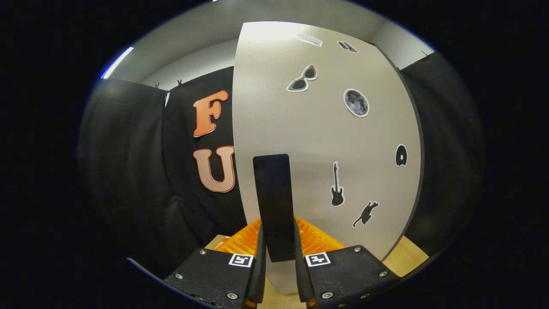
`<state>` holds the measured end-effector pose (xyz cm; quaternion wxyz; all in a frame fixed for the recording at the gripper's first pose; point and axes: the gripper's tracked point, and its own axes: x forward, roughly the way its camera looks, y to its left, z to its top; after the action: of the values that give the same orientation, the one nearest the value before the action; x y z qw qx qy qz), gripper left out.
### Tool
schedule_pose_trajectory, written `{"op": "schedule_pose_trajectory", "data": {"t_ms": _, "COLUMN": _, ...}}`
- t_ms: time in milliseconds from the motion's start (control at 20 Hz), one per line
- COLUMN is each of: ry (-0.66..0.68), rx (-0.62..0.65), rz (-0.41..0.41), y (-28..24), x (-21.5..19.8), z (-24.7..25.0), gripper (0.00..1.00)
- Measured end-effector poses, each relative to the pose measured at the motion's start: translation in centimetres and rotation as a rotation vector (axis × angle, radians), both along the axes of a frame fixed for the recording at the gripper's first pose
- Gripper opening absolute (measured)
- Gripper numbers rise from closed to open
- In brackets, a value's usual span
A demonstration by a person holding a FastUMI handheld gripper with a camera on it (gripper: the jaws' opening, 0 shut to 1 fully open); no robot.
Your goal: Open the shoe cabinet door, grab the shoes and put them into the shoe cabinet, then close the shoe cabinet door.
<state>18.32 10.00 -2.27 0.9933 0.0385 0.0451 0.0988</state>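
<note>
Gripper view: two fingers (pixel 278 240) clamp one dark handle (pixel 273 201) on the one cabinet door (pixel 317 141) bearing seven stickers.

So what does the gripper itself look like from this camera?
The gripper has two blocky dark jaw bodies with a matte, speckled surface, each fastened with silver screws. Each body carries a small square black-and-white marker near its inner top corner. Two thin, flat fingers rise from the inner edges, with ribbed orange parts behind them. No cables or sleeve visible.
</note>
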Motion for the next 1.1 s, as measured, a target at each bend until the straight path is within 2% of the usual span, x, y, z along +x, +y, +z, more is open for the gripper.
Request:
{"op": "schedule_pose_trajectory", "data": {"t_ms": 50, "ry": 0.001, "rx": 0.003, "rz": -0.002, "y": -0.3, "x": -0.4, "z": 0.1, "gripper": 0.28}}
{"op": "schedule_pose_trajectory", "data": {"t_ms": 1100, "ry": 0.024, "rx": -0.004, "rz": -0.112, "y": -7.4, "x": -6.7, "z": 0.3, "gripper": 0.26}}
